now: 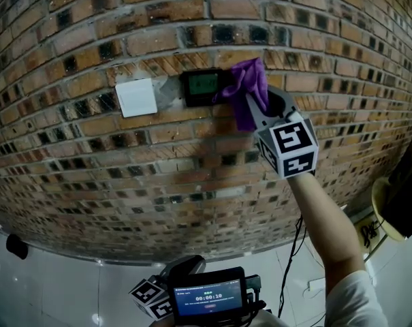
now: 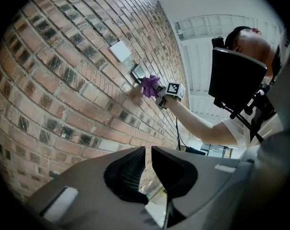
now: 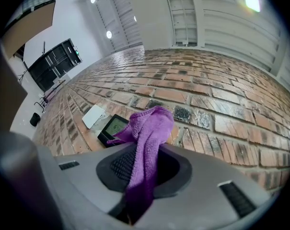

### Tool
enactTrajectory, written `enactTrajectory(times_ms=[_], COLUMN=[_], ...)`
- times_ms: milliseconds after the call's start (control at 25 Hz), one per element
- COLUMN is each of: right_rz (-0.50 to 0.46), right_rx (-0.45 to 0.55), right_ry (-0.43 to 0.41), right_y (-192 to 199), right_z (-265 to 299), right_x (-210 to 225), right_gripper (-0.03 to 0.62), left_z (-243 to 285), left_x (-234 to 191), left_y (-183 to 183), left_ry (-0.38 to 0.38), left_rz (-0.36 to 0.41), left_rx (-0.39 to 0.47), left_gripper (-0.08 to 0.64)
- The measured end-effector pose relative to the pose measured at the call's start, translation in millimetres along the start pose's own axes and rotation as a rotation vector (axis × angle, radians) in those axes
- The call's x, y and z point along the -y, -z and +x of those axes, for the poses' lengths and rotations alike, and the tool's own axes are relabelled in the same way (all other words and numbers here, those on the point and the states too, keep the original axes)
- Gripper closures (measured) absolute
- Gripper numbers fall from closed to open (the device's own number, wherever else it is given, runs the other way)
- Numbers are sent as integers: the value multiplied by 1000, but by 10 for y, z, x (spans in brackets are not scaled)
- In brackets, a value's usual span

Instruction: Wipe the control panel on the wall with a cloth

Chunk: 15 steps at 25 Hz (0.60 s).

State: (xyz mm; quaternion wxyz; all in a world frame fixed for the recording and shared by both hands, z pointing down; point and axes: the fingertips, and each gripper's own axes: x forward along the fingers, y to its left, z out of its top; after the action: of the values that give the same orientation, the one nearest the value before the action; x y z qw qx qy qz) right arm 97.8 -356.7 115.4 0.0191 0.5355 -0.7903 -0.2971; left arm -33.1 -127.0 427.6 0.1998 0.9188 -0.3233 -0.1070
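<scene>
Your fuzzy purple microfibre cloth (image 1: 250, 87) is clamped in the right gripper (image 1: 260, 111) and bunched against the right edge of the small black green-screened control panel (image 1: 201, 86) on the brick wall (image 1: 90, 39). A white square switch plate (image 1: 137, 97) sits just left of the panel. The left gripper (image 2: 148, 162) hangs low, jaws all but together with nothing between them.

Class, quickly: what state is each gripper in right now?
Left gripper: closed, holding nothing.
Right gripper: closed on the purple cloth.
</scene>
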Motion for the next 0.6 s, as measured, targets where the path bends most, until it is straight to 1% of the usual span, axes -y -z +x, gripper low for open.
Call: enactTrajectory(times_ms=[280,600], right_rz=[8,12], right_rx=[0,18], right_ry=[7,-32], right_y=[-3,-41], right_z=[-154,-383], right_x=[32,-184], right_gripper=[509,509], left_z=[5,-2], left_x=[13,19], left_y=[-5,3], left_ry=[0,0], left_rz=[3,-3], left_rx=[-2,-3], left_gripper=[526,526])
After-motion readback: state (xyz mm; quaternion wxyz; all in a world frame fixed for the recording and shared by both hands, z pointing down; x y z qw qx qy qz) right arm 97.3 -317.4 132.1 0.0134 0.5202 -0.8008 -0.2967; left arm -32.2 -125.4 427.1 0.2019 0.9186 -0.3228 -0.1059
